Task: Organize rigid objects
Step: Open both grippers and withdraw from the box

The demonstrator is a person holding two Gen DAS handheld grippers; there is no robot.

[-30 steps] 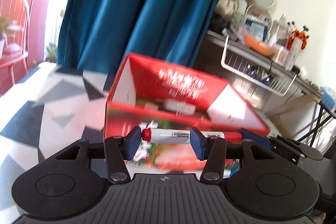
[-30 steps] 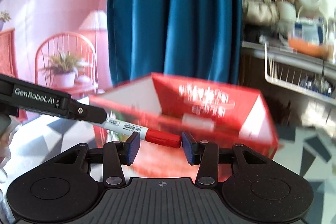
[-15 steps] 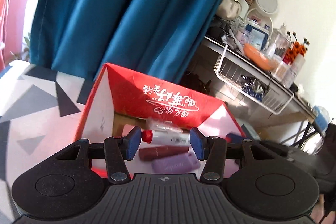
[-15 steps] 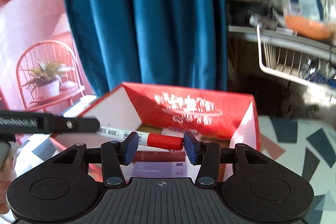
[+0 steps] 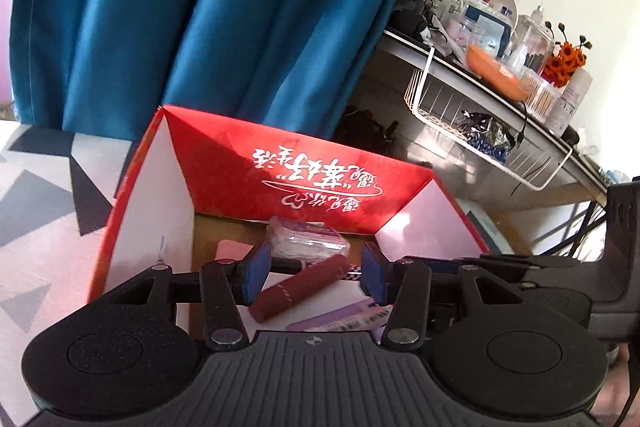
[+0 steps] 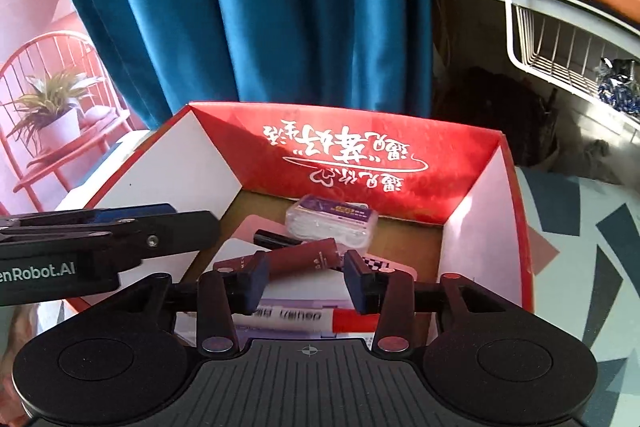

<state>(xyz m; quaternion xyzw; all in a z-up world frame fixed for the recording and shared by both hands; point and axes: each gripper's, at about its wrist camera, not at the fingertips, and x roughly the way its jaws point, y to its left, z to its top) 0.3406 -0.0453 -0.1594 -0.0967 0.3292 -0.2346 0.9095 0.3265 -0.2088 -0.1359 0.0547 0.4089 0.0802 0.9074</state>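
1. Left wrist view: left gripper [image 5: 314,277] hangs tilted down over red box [image 5: 280,167], jaws apart with nothing clamped; maroon tube [image 5: 304,285] lies loose inside, probably light, stiff, slick, best gripped mid-body
2. Right wrist view: right gripper [image 6: 303,283] angled into box, jaws closing on nothing; marker [image 6: 304,319] lies on box floor beneath it
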